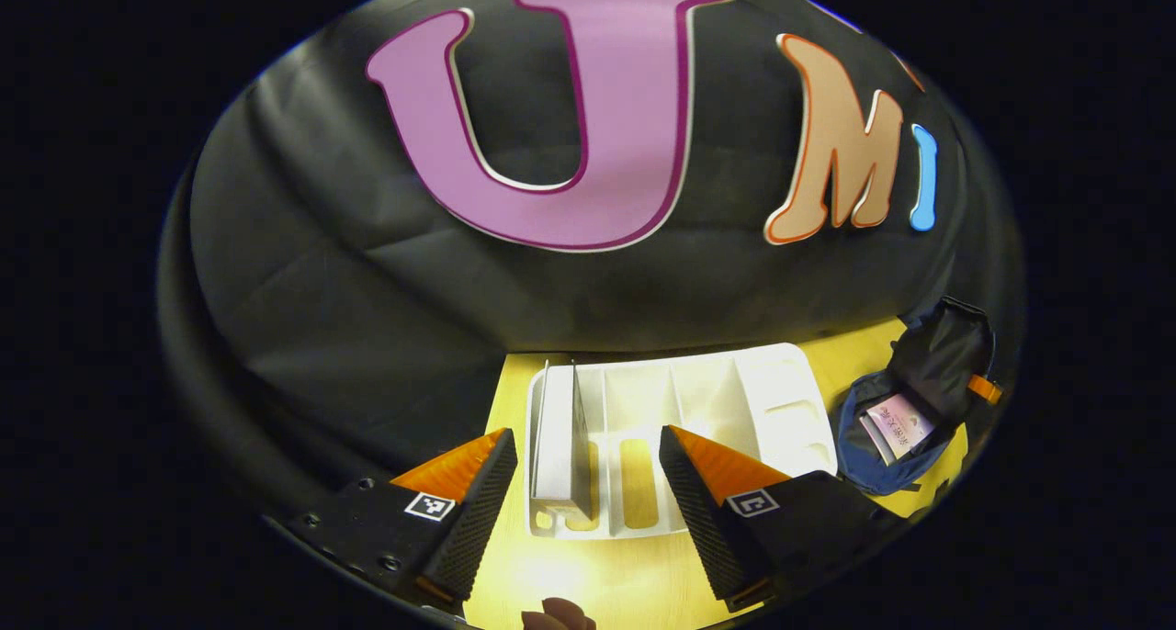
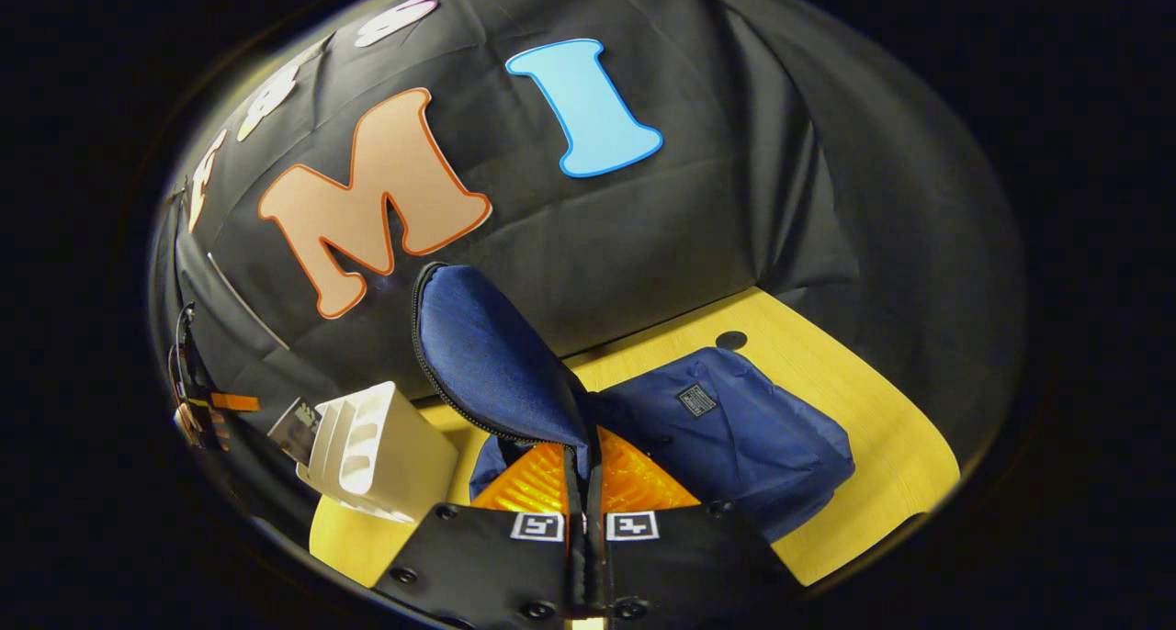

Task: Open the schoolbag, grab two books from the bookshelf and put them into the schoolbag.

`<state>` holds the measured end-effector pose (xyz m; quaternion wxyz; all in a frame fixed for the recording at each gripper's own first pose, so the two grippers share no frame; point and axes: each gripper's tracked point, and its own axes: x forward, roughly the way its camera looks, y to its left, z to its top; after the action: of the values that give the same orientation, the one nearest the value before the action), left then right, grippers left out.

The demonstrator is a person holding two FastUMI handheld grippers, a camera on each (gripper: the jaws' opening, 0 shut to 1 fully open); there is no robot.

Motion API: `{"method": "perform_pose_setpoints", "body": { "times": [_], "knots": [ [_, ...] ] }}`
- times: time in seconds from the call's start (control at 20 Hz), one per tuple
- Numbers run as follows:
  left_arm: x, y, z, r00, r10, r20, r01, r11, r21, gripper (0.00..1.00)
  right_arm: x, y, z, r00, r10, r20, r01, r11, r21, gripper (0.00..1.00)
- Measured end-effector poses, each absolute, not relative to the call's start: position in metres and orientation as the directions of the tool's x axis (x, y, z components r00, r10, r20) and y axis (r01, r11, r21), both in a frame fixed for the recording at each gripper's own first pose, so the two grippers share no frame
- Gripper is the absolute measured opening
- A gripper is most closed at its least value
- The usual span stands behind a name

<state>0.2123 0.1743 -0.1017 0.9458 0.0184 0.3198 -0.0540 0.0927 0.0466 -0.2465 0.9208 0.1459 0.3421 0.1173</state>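
Observation:
In the left gripper view a white slotted bookshelf (image 1: 726, 400) lies on the yellow table, with one book (image 1: 559, 442) standing in its left slot. My left gripper (image 1: 588, 483) is open in front of it, its fingers either side of that book's slot and short of touching it. To the right lies the blue schoolbag (image 1: 905, 419), open, with a book (image 1: 898, 425) inside. In the right gripper view my right gripper (image 2: 584, 465) is shut on the schoolbag's flap (image 2: 487, 354), holding it up. The bag's body (image 2: 735, 437) lies behind. The bookshelf (image 2: 377, 451) sits at the left.
The yellow table (image 2: 854, 410) runs to the black cloth wall, with a small dark round hole (image 2: 731, 340) behind the bag. A fingertip (image 1: 556, 616) shows at the bottom edge of the left gripper view.

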Motion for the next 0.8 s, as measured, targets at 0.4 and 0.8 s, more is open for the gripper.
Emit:
{"method": "perform_pose_setpoints", "body": {
  "times": [0.4,0.8],
  "knots": [
    [0.24,0.185,-0.152,0.681,-0.095,-0.726,0.14,0.99,0.002,0.91,0.092,0.046,-0.245,0.738,0.307,-0.602,-0.115,0.935,0.336,0.03],
    [0.256,0.195,-0.199,0.597,-0.064,-0.8,0.14,0.99,0.025,0.9,0.092,0.045,-0.245,0.737,0.291,-0.61,-0.103,0.941,0.323,0.03]
  ]
}}
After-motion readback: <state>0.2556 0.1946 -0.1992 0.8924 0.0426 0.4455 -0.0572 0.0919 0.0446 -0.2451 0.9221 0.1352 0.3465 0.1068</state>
